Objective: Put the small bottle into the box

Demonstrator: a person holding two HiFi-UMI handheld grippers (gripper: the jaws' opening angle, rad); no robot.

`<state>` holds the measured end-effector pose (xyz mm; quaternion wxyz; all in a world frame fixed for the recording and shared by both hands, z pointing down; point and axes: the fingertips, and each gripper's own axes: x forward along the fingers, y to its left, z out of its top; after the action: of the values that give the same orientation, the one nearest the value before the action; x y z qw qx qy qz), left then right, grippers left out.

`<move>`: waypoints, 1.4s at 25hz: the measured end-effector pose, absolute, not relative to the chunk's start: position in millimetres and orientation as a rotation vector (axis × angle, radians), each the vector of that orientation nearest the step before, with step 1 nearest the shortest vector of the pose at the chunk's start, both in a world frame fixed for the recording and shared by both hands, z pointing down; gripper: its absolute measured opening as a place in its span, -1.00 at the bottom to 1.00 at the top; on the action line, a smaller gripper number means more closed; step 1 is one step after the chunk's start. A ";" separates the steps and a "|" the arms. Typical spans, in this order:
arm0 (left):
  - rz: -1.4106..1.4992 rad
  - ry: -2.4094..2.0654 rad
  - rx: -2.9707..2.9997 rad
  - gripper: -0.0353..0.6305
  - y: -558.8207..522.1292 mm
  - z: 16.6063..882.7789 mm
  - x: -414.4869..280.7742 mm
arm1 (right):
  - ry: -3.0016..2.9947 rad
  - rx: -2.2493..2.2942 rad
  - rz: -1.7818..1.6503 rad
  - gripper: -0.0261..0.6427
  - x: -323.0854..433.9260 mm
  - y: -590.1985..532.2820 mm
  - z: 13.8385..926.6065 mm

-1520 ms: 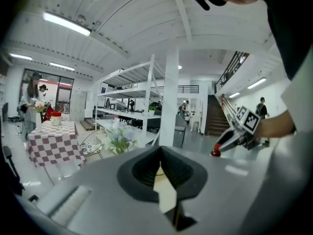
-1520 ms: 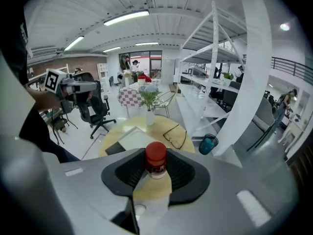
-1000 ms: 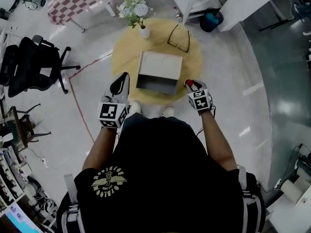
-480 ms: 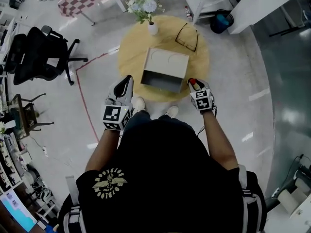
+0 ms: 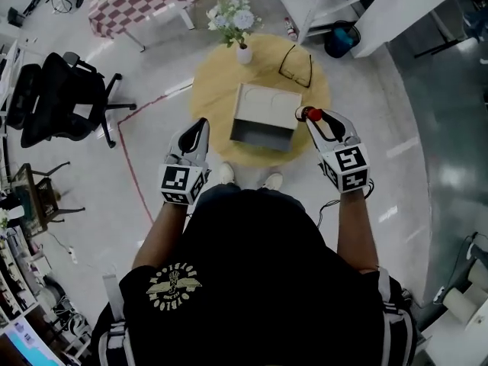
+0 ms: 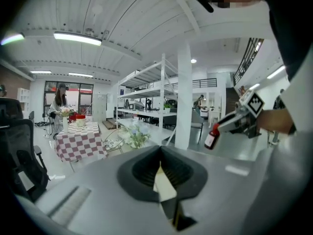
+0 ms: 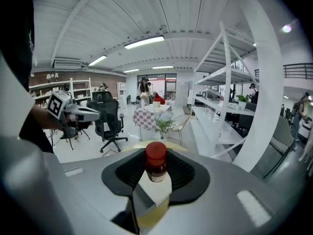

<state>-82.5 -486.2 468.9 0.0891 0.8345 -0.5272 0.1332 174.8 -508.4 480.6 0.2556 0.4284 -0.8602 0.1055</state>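
Right gripper view shows our right gripper (image 7: 154, 180) clamping the small bottle (image 7: 156, 156); only head view shows the box (image 5: 256, 136) on the table (image 5: 216, 90), our left gripper (image 5: 198, 126) closed.

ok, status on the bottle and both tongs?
Right tongs shut on small bottle, just off the box's right side. Left tongs shut, empty. Box open, nothing blocking.

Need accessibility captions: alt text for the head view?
From above: the right gripper holds the red-capped small bottle by the right edge of the open box on a round table. The left gripper is shut, empty.
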 end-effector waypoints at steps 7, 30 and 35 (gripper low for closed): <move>0.331 -1.485 2.565 -0.89 -501.6 456.1 -102.3 | -2.427 1.104 0.167 -0.50 111.4 -500.5 375.6; 0.250 -1.437 2.589 -0.89 -514.5 442.1 -152.3 | -2.135 1.003 0.436 -0.50 46.2 -491.0 659.7; 0.296 -1.460 2.562 -0.89 -504.1 449.2 -154.6 | -2.120 0.997 0.443 -0.50 48.6 -485.7 701.3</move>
<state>-154.6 -504.1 449.2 0.0890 0.8611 -0.4906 0.0994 48.6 -485.7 701.3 0.3696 0.3884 -0.8263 0.1725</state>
